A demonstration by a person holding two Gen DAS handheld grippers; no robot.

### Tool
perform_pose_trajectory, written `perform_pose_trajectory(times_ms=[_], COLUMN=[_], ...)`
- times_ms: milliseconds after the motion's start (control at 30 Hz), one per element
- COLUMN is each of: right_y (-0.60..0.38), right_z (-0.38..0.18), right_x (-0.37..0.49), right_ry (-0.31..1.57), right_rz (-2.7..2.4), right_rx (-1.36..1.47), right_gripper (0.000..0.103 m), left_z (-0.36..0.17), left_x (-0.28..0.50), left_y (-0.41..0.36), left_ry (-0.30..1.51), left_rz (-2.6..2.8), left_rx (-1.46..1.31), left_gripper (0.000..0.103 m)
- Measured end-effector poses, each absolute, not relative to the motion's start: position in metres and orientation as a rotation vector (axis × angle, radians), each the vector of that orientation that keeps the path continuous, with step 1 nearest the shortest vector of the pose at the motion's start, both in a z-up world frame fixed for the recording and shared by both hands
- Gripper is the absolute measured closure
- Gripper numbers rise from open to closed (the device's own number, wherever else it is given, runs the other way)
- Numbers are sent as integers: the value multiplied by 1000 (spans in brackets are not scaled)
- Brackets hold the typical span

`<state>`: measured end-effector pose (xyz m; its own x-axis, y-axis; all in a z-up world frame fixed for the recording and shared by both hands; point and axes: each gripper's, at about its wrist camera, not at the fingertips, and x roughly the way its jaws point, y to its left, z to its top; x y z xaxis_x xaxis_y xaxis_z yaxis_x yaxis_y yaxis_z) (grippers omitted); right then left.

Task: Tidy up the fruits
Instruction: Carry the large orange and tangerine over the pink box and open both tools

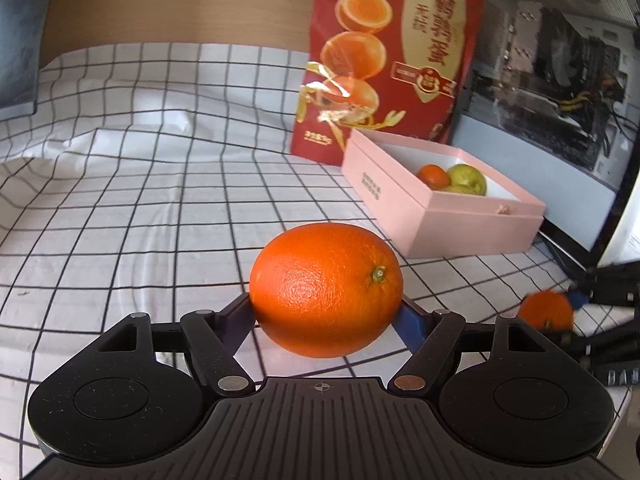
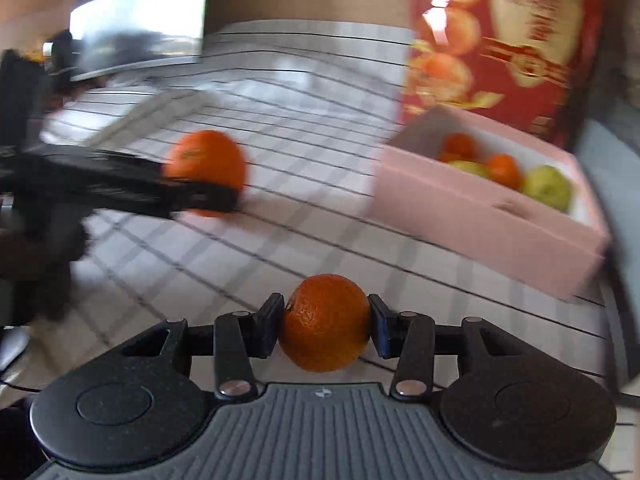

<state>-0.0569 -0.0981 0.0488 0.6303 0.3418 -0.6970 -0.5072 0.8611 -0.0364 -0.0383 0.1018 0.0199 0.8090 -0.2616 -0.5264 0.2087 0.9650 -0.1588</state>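
The left tool (image 1: 326, 312) clamps a large, pebbly-skinned orange (image 1: 326, 290) with a green stem nub, held above the surface (image 1: 160, 200), which is draped in a wrinkled white cloth gridded with black lines. The right tool (image 2: 325, 326) grips a smaller, rounder mandarin (image 2: 325, 322) between dark flat pads. To the right, well apart, an open pink cardboard box (image 1: 404, 204) holds small orange and yellow-green fruits, backed by a glossy red carton (image 1: 392, 56) printed with oranges.
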Motion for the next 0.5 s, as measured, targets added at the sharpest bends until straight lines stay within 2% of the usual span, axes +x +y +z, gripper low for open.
perform_pose_trajectory(times_ms=[267,500], right_y=[-135,-142], right_z=[75,166], right_x=[-41,1], right_ry=[713,589], right_rz=[364,321], right_rx=[-198,-150], right_gripper=[59,59], left_z=[31,85], left_x=[-23,39], left_y=[74,50], left_ry=[568,514], left_rz=[-360,-456], left_rx=[-104,-200], left_gripper=[24,24])
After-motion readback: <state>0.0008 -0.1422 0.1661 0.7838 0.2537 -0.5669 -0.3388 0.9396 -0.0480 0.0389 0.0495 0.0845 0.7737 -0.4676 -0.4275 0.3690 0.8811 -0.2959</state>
